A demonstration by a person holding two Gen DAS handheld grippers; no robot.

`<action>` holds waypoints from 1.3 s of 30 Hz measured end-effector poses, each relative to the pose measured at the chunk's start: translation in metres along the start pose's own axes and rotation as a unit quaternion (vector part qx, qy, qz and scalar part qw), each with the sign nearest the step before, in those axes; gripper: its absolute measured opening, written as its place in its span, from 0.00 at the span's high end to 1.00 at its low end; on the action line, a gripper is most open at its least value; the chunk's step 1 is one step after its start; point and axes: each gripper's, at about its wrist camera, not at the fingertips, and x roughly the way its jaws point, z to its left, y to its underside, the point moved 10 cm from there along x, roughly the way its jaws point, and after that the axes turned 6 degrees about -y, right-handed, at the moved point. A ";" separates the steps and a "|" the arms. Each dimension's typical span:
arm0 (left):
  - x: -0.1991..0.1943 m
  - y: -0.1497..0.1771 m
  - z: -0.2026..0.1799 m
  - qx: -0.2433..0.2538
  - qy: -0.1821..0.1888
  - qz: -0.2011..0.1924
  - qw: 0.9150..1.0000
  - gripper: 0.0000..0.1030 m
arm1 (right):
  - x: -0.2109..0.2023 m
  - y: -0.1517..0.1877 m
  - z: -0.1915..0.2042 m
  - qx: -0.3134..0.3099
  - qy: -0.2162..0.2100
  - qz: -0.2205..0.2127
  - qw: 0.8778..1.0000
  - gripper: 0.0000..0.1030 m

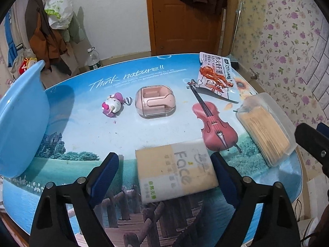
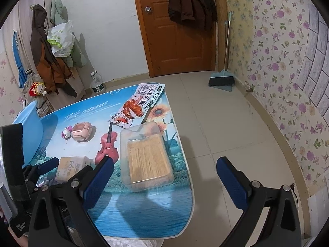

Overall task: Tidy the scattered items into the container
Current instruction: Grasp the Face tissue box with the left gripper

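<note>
A: Where's my left gripper (image 1: 164, 177)?

B: Low over the near part of the table (image 1: 82, 135), jaws apart around the tissue pack (image 1: 176, 173). The right pad looks to be at the pack's right edge, though I cannot tell whether it presses; the left pad stands clear of it. I wouldn't call that a grip.

A: And my right gripper (image 2: 164, 187)?

B: Wide apart, holding nothing. It hangs at the table's right edge, one finger over the tabletop and the other over the floor. The clear box of toothpicks (image 2: 147, 156) lies just ahead of it.

A: The container?

B: The blue basin (image 1: 22, 121) is at the table's left side, well apart from the tissue pack.

A: What else is lying out?

B: A small pink-and-white toy (image 1: 113, 106) next to the pink earbud case (image 1: 155, 100), mid-table. The snack packet (image 1: 216, 74) is at the far right, beyond the toothpicks.
</note>
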 end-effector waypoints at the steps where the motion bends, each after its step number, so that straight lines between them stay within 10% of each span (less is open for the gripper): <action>1: -0.001 0.000 -0.001 0.001 0.002 -0.002 1.000 0.18 | 0.000 0.001 0.001 -0.001 -0.001 0.000 1.000 0.02; 7: -0.004 0.001 -0.005 0.001 0.020 -0.006 1.000 0.35 | 0.002 0.003 0.001 0.001 -0.003 0.003 1.000 0.02; 39: -0.045 -0.012 0.037 -0.008 0.016 -0.055 0.998 0.37 | 0.012 0.012 0.015 -0.024 -0.001 0.018 1.000 0.02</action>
